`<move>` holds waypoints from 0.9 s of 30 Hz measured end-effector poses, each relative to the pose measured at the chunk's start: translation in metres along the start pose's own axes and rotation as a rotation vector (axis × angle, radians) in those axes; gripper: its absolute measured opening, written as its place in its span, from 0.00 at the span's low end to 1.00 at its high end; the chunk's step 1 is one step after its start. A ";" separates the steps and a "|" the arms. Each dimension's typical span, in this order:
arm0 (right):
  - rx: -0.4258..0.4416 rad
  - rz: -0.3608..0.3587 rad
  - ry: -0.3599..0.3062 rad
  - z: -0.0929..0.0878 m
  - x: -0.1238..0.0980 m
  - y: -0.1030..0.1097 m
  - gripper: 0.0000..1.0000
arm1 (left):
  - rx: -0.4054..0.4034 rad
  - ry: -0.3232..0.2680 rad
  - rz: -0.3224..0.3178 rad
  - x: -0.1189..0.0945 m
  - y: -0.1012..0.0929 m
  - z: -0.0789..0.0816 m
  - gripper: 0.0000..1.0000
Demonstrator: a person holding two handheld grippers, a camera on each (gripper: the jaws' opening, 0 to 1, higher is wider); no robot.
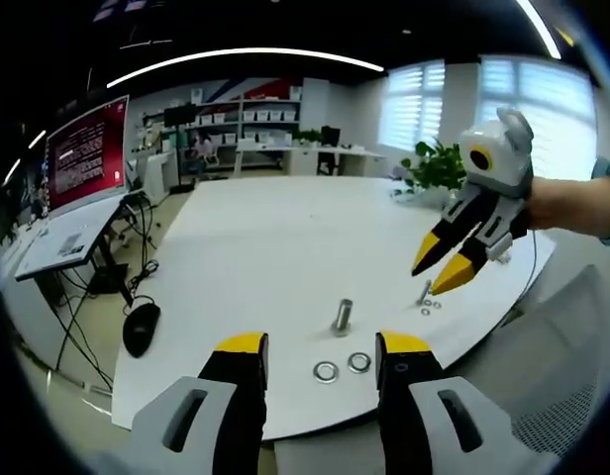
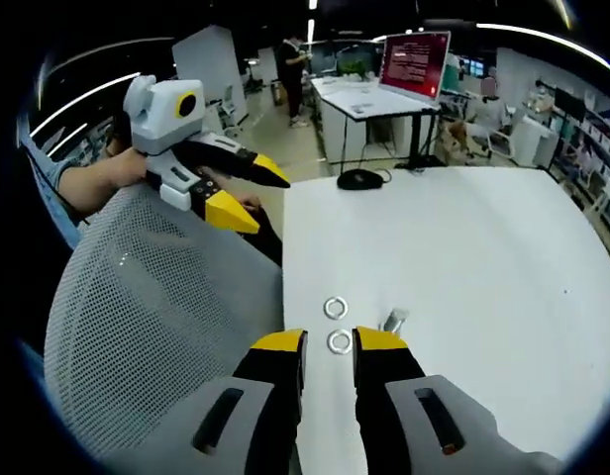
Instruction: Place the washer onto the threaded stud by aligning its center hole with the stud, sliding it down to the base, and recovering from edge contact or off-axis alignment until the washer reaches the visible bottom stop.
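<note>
Left gripper point(image 1: 320, 346), seen from its own camera, hangs above the near edge of the white table point(image 1: 275, 237) with its jaws wide apart and nothing between them. Just ahead lie 2 loose washers: one washer point(image 1: 326, 372) and a second washer point(image 1: 359, 362) beside it, both flat on the table. A little beyond them the threaded stud point(image 1: 342, 316) stands upright, bare, with no washer on it. Further right the right gripper point(image 1: 444, 265) hovers above the table, jaws slightly parted and empty, over a small screw point(image 1: 425, 292) with tiny rings near it. A black mouse point(image 1: 141, 328) sits on a lower desk to the left.

Right gripper view: the right gripper point(image 2: 330, 341) has its jaws fairly narrow but not closed, with the nearer washer point(image 2: 340, 342) lying flat on the table between the yellow tips, not lifted. The other washer point(image 2: 336, 308) lies just past it, and the stud point(image 2: 394, 321) stands close to the right jaw. The left gripper point(image 2: 260, 193) hovers over a mesh chair back point(image 2: 156, 317), empty.

Judging by this, nothing is seated: pick-up, alignment and sliding down all remain. This view alone shows a washer bracketed by jaws; the other shows the screw.
</note>
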State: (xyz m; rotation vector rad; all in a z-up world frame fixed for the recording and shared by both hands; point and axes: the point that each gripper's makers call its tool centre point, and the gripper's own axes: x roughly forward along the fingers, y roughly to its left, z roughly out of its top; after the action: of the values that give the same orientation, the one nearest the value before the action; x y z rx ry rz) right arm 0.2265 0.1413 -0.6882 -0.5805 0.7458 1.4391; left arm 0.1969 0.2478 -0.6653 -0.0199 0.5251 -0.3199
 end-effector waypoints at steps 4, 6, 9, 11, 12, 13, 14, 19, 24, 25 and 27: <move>-0.027 0.028 0.058 -0.006 0.014 0.004 0.21 | -0.006 -0.004 -0.007 0.000 0.000 0.001 0.38; -0.035 0.041 0.094 -0.013 0.021 0.005 0.21 | -0.010 -0.008 -0.002 0.000 0.001 0.001 0.38; -0.054 0.068 0.148 -0.023 0.027 0.009 0.21 | -0.012 -0.011 -0.003 0.000 0.000 0.002 0.38; -0.078 0.069 0.176 -0.027 0.028 0.007 0.21 | -0.011 -0.009 -0.004 0.000 0.000 0.001 0.38; -0.086 0.068 0.192 -0.029 0.030 0.007 0.21 | -0.011 -0.009 -0.004 0.000 0.000 0.001 0.38; -0.094 0.067 0.200 -0.030 0.032 0.006 0.21 | -0.011 -0.008 -0.004 0.000 0.000 0.001 0.38; -0.093 0.066 0.202 -0.030 0.034 0.005 0.21 | -0.010 -0.008 -0.003 0.000 0.000 0.001 0.38; -0.135 0.084 0.264 -0.034 0.045 0.003 0.21 | -0.010 -0.009 0.000 -0.001 0.001 0.001 0.38; -0.159 0.083 0.306 -0.036 0.058 0.001 0.21 | -0.013 -0.008 0.004 -0.001 0.001 0.001 0.38; -0.162 0.083 0.311 -0.036 0.060 0.001 0.21 | -0.013 -0.008 0.004 -0.001 0.001 0.001 0.38; -0.167 0.080 0.317 -0.037 0.066 0.001 0.21 | -0.014 -0.010 0.006 -0.001 0.002 0.001 0.38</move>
State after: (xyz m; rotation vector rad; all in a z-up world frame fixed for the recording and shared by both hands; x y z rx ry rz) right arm 0.2205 0.1570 -0.7621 -0.9313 0.9102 1.5109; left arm 0.1969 0.2496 -0.6644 -0.0332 0.5177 -0.3101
